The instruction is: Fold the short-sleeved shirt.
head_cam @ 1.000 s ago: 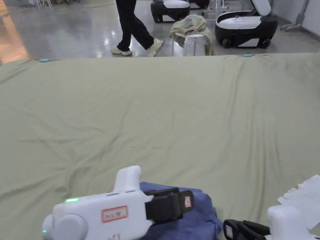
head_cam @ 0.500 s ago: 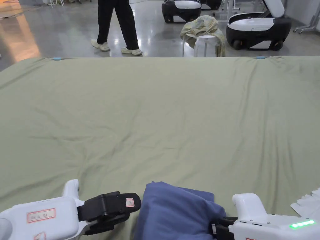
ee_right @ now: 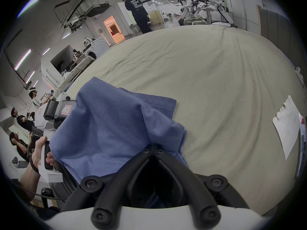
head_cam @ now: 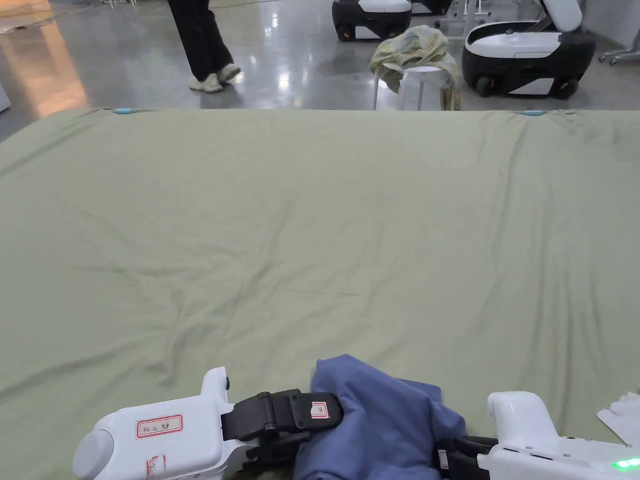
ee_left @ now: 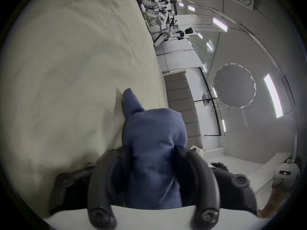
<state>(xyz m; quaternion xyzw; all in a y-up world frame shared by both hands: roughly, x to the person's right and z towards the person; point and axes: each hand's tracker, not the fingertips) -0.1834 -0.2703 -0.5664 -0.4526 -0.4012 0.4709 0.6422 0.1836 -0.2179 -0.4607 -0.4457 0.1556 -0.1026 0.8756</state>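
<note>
Leftward across the floor went the walking person (head_cam: 200, 44) — the left gripper (head_cam: 325, 415) closed in and clamped the blue shirt (head_cam: 381, 425), and the right gripper (ee_right: 155, 148) pinched its other side.

1. A wrinkled olive-green sheet (head_cam: 325, 212) covers the work surface.
2. White paper (head_cam: 620, 417) lies at its right edge.
3. Beyond it, a stool (head_cam: 420, 87) draped with yellowish cloth (head_cam: 412, 50) stands near a black-and-white machine (head_cam: 528, 53).
4. A person's legs (head_cam: 200, 37) cross the glossy floor (head_cam: 100, 56).
</note>
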